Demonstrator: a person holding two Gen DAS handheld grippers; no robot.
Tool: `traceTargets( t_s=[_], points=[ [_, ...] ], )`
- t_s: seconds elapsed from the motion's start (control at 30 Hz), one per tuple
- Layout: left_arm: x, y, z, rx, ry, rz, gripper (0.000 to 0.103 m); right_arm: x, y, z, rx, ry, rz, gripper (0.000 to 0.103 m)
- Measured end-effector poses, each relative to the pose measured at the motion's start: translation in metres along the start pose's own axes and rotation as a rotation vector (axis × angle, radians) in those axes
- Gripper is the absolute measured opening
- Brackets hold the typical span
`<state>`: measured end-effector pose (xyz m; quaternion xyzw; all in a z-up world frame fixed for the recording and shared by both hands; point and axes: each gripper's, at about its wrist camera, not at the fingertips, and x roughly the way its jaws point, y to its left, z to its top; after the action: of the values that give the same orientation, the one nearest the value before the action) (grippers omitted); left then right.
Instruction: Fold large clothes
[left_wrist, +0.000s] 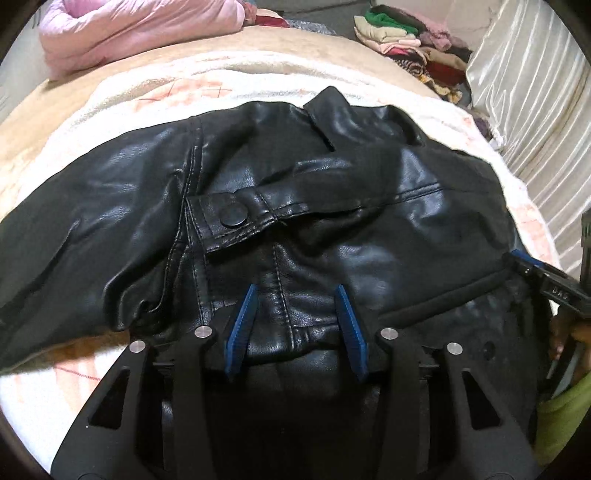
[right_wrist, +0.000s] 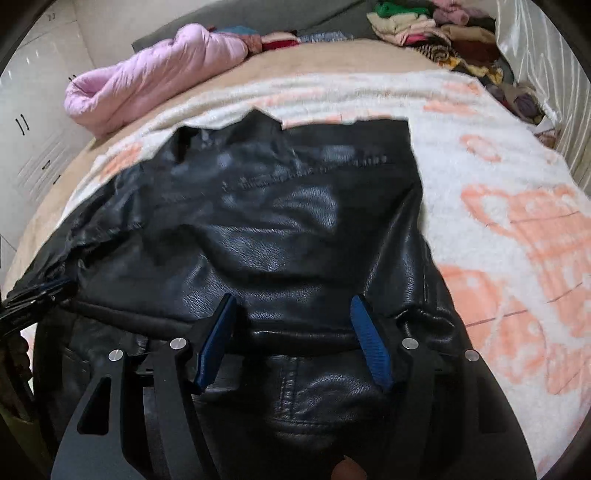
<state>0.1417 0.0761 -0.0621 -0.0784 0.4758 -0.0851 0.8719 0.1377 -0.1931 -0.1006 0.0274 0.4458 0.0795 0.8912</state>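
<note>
Black leather fills our left wrist view: the jacket (left_wrist: 280, 206) sprawls mid-frame on the white blanket (left_wrist: 229, 77), our left gripper (left_wrist: 297, 325) spread wide over its hem. On the right wrist view, our right gripper (right_wrist: 295, 339) also gapes wide at lower centre, pink quilt (right_wrist: 147, 70) upper left.

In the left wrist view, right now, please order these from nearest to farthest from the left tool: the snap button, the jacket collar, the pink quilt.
1. Snap button, on the cuff strap of the black jacket, just ahead of the left tool.
2. Jacket collar, at the jacket's far edge.
3. Pink quilt, far left on the bed.
</note>
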Motion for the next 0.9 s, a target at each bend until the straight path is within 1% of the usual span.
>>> traceTargets(
  t_s=[0.07, 0.1, 0.13, 0.2, 0.23, 0.27, 0.3, 0.37, 0.4, 0.43, 0.5, 0.6, 0.9],
  points=[
    [-0.008, 0.0, -0.001, 0.002, -0.012, -0.003, 0.043, -0.009, 0.002, 0.001, 0.006, -0.023, 0.023, 0.066],
    [-0.012, -0.001, -0.001, 0.003, -0.018, -0.001, 0.045, -0.015, 0.005, 0.001, 0.009, -0.037, 0.038, 0.07],
    [-0.015, -0.002, -0.002, 0.005, -0.022, -0.003, 0.05, -0.018, 0.006, 0.001, 0.008, -0.044, 0.045, 0.072],
    [-0.023, -0.003, -0.003, 0.005, -0.029, -0.006, 0.053, -0.024, 0.01, 0.0, 0.004, -0.053, 0.059, 0.081],
    [-0.026, -0.004, -0.005, 0.007, -0.031, -0.005, 0.056, -0.025, 0.012, -0.001, 0.0, -0.057, 0.059, 0.082],
    [-0.028, -0.006, -0.005, 0.008, -0.032, -0.005, 0.06, -0.029, 0.015, -0.002, -0.004, -0.066, 0.068, 0.083],
    [-0.031, -0.007, -0.005, 0.008, -0.036, -0.004, 0.069, -0.033, 0.014, -0.002, -0.005, -0.07, 0.075, 0.087],
    [-0.035, -0.009, -0.005, 0.013, -0.041, -0.002, 0.07, -0.039, 0.018, -0.002, -0.007, -0.082, 0.08, 0.092],
    [-0.035, -0.01, -0.004, 0.013, -0.044, -0.002, 0.072, -0.041, 0.02, -0.003, -0.011, -0.087, 0.083, 0.094],
    [-0.036, -0.01, -0.004, 0.011, -0.045, -0.001, 0.079, -0.044, 0.022, -0.003, -0.015, -0.094, 0.085, 0.094],
    [-0.041, -0.009, -0.005, 0.002, -0.047, 0.001, 0.086, -0.049, 0.027, -0.003, -0.018, -0.103, 0.087, 0.096],
    [-0.05, -0.008, -0.004, 0.004, -0.064, 0.006, 0.093, -0.054, 0.035, -0.002, -0.028, -0.115, 0.092, 0.096],
    [-0.07, 0.0, -0.004, -0.02, -0.097, 0.028, 0.094, -0.067, 0.069, 0.003, -0.08, -0.145, 0.114, 0.098]
  ],
)
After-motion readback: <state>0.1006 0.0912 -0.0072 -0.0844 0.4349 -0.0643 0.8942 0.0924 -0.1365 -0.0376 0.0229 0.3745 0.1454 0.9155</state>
